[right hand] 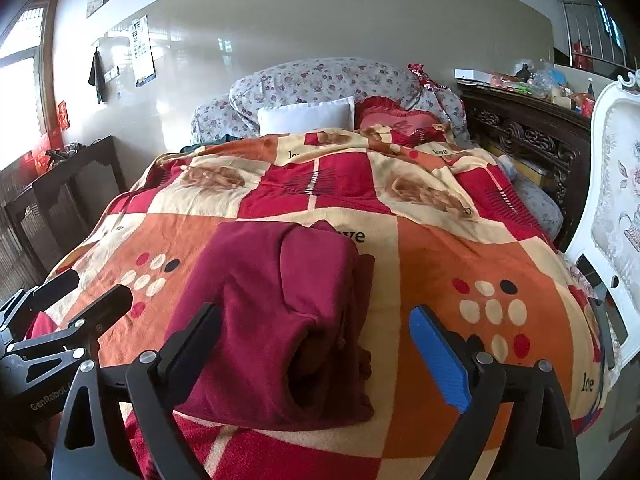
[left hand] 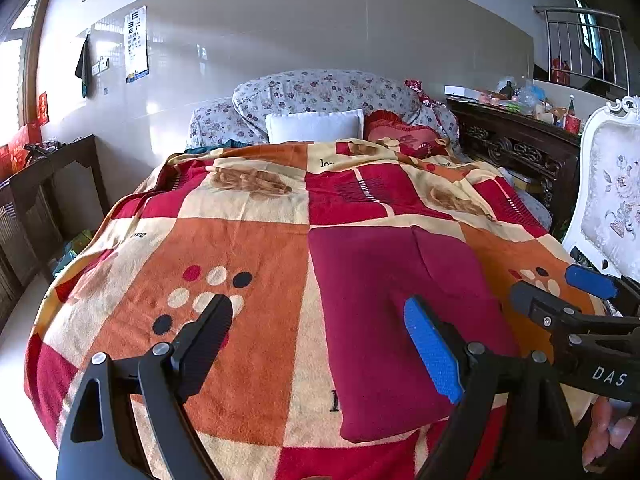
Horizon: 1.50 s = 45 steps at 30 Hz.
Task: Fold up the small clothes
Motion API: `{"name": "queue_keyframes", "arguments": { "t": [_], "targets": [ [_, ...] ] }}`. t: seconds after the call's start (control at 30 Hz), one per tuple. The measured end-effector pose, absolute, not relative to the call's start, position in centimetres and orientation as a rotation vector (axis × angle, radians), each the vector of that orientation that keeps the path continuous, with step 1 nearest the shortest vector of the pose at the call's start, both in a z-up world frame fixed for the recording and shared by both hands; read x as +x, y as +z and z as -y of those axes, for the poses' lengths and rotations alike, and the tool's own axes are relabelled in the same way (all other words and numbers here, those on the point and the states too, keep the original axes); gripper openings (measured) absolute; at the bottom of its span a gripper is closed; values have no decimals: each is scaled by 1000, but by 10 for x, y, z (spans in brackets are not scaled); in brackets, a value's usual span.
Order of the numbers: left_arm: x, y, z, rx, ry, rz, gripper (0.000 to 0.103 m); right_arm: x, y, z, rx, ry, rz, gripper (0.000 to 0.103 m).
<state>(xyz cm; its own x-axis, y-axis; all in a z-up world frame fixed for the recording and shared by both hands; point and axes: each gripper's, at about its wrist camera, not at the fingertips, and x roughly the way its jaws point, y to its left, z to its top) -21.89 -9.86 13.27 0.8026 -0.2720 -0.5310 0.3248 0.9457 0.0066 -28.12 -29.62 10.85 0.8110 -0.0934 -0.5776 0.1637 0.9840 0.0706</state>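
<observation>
Maroon garment (right hand: 276,320) lies folded into a thick rectangular bundle on the checked blanket (left hand: 240,264) that covers the bed, near the blanket's front edge. Its open hem or cuff faces the right wrist camera, showing a dark hollow between the layers.

Both grippers hang above the bed and tilt downward toward it, side by side. The left gripper (left hand: 320,328) has its jaws spread wide and holds nothing: its black finger (left hand: 208,332) is over the orange square with the dots, and its blue-padded finger (left hand: 430,354) is over the left part of the garment, with no pad pressing on the cloth. The right gripper (right hand: 316,340) is likewise released, jaws wide apart; its black finger (right hand: 196,340) overlaps the garment's left edge in the view and its blue finger (right hand: 440,360) is over bare blanket to the right of the bundle. The garment sits between these 2 fingers, ungripped.

In the left wrist view the right gripper shows at the right edge, with part of the person's hand (left hand: 608,432) visible beneath it. A white pillow (left hand: 314,126) rests at the head of the bed.
</observation>
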Motion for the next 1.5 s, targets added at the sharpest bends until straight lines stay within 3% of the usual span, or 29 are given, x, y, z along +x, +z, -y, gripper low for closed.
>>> {"name": "queue_keyframes", "arguments": {
  "t": [0.8,1.5],
  "targets": [
    [-202,117,105,140,-312,-615,87,-264,86,300,152,-135,-660,98],
    [-186,121,114,99,-318,-564,87,-244,70,303,136,-97,-707,98]
  ]
}}
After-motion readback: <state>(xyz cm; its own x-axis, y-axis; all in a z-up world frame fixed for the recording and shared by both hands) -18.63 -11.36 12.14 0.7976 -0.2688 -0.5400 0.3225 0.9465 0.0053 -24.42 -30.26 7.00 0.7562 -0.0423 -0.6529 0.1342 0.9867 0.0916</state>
